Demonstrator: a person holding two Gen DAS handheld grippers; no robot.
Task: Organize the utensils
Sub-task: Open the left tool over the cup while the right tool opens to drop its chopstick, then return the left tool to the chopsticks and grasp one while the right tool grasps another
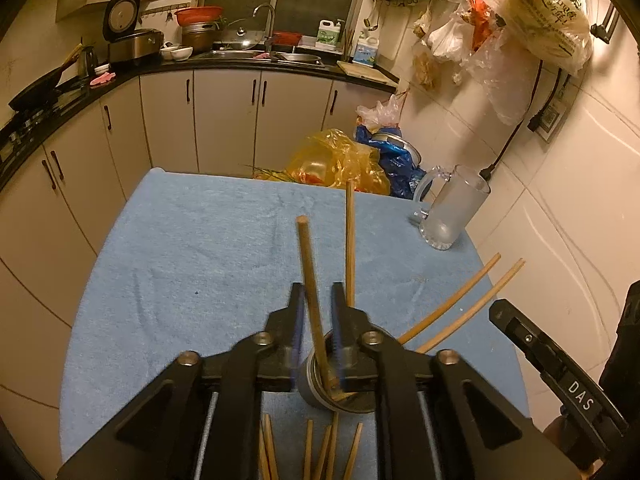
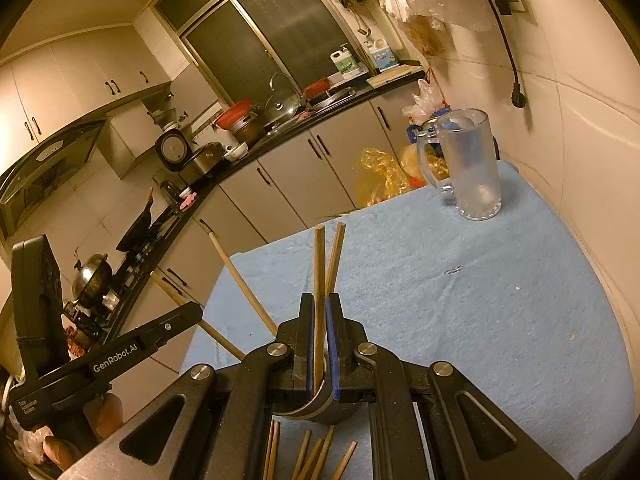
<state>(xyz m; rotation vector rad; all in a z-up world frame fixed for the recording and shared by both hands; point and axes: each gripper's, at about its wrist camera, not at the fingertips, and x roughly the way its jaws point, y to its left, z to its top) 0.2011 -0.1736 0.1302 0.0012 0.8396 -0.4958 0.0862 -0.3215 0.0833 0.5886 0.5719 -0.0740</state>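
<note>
A small metal cup [image 1: 316, 396] stands on the blue towel [image 1: 180, 260], right under both grippers. In the left wrist view my left gripper [image 1: 319, 294] is open. A wooden chopstick [image 1: 310, 272] leans between its fingers, clear of the pads, with its lower end in the cup. A second chopstick [image 1: 350, 240] rises behind the right finger. In the right wrist view my right gripper [image 2: 320, 300] is shut on two chopsticks [image 2: 319, 264] whose lower ends reach the cup [image 2: 320, 410]. Several loose chopsticks [image 2: 312, 456] lie on the towel below.
A frosted glass mug [image 1: 452, 208] stands at the towel's far right corner, close to the tiled wall. Plastic bags [image 1: 340, 160] sit behind the table's far edge. Kitchen cabinets and a counter [image 1: 224, 64] run along the left and back.
</note>
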